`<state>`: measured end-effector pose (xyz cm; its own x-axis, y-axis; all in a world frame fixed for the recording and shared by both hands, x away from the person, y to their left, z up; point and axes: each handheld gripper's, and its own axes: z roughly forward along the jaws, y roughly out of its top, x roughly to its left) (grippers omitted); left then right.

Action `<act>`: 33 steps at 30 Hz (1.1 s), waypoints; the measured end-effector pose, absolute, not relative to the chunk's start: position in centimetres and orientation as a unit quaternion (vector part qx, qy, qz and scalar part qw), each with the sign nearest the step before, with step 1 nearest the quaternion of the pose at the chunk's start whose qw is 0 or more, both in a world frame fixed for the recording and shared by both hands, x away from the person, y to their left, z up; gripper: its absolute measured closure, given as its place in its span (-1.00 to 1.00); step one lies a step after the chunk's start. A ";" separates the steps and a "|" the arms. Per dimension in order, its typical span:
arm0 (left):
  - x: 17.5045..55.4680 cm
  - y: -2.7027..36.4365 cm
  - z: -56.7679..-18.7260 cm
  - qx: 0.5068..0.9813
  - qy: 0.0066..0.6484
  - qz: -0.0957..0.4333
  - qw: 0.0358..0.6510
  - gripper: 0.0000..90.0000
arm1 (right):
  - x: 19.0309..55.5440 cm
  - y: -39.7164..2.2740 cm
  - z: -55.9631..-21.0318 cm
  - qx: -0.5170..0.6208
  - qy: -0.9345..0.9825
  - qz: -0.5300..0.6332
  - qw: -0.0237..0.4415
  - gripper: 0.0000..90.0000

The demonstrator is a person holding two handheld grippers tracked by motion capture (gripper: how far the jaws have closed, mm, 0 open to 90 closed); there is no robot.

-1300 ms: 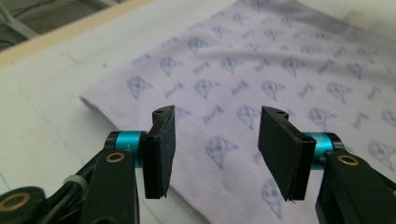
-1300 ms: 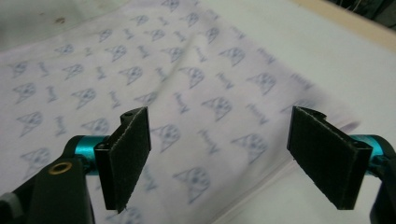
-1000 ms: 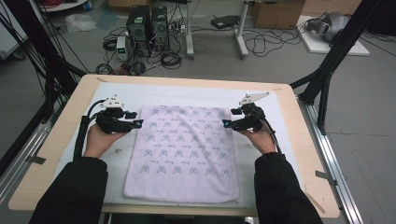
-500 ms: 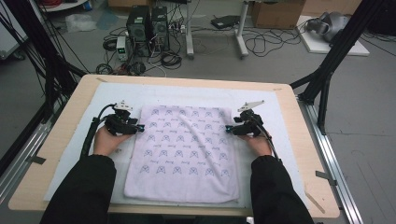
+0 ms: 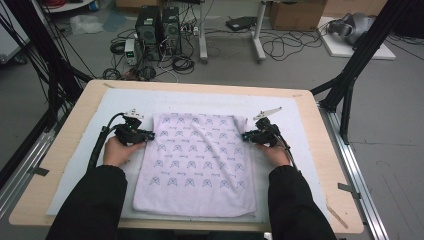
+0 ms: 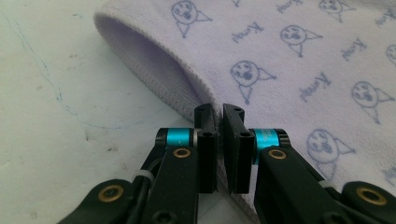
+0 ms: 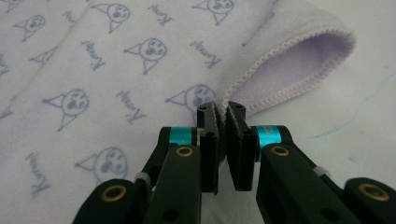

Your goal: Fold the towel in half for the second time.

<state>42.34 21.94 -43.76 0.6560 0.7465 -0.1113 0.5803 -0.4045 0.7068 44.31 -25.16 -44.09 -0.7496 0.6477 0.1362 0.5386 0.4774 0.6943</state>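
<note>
A pale lilac towel [image 5: 200,160] printed with small cat faces lies flat on the white mat [image 5: 125,105]. My left gripper [image 5: 150,135] is at the towel's left edge, near the far corner. Its jaws have just been closing and now pinch the hem, as the left gripper view shows [image 6: 219,114], with the towel [image 6: 289,60] lifted into a small fold there. My right gripper [image 5: 245,135] is at the right edge opposite. Its jaws have also just been closing and hold the stitched hem [image 7: 220,112] of the towel [image 7: 116,70], whose corner curls up beside them.
The mat covers most of a wooden table [image 5: 325,165]. Black frame legs [image 5: 350,85] stand at the table's right and left. On the floor beyond lie computer towers [image 5: 159,27] and loose cables [image 5: 280,47].
Both hands have come down and inward to the towel's side edges. Both pairs of jaws, apart before, have closed on the hems.
</note>
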 end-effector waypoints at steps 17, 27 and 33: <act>32.9 24.1 -41.2 0.830 0.322 0.105 0.443 0.90 | 35.9 -26.5 -39.2 0.293 0.855 0.427 0.021 0.90; 32.8 25.0 -41.0 0.837 0.337 0.092 0.422 0.03 | 35.7 -28.1 -40.5 0.333 0.845 0.417 0.023 -0.05; 36.2 23.6 -39.8 0.829 0.353 0.108 0.420 -0.13 | 39.2 -26.8 -39.7 0.346 0.839 0.416 0.053 -0.23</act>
